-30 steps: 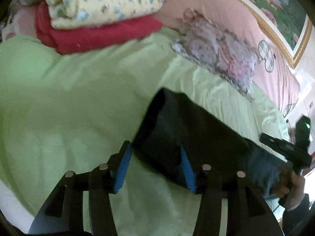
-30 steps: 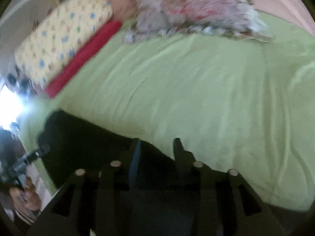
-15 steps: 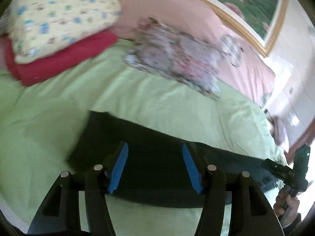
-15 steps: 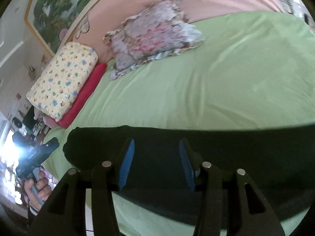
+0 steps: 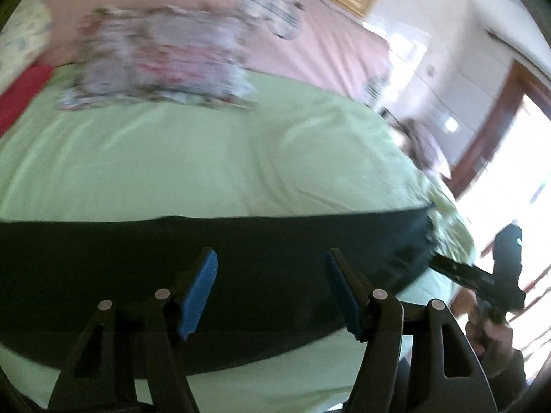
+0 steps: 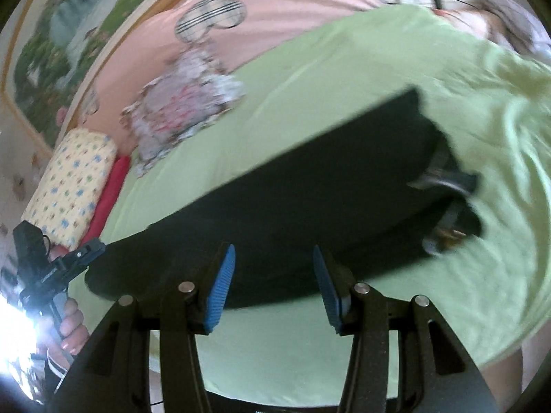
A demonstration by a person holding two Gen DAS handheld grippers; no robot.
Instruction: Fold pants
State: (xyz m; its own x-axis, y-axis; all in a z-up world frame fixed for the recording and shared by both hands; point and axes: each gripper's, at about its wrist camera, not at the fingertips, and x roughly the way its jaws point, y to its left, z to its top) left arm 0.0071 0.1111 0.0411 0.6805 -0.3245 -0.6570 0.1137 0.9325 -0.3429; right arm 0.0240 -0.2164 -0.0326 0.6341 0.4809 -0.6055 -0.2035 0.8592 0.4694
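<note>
Tongs (image 5: pixel 272 287) agape above pants (image 5: pixel 241 251)

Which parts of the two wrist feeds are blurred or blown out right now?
Left wrist view: the floral ruffled pillow is smeared by motion, and the doorway at right is blown out white. Right wrist view: glare burns out the lower-left corner; the waistband end of the black pants is blurred, while the blue gripper pads stay sharp.

Floral pillow (image 6: pixel 182 110), green sheet (image 5: pixel 193 165).
</note>
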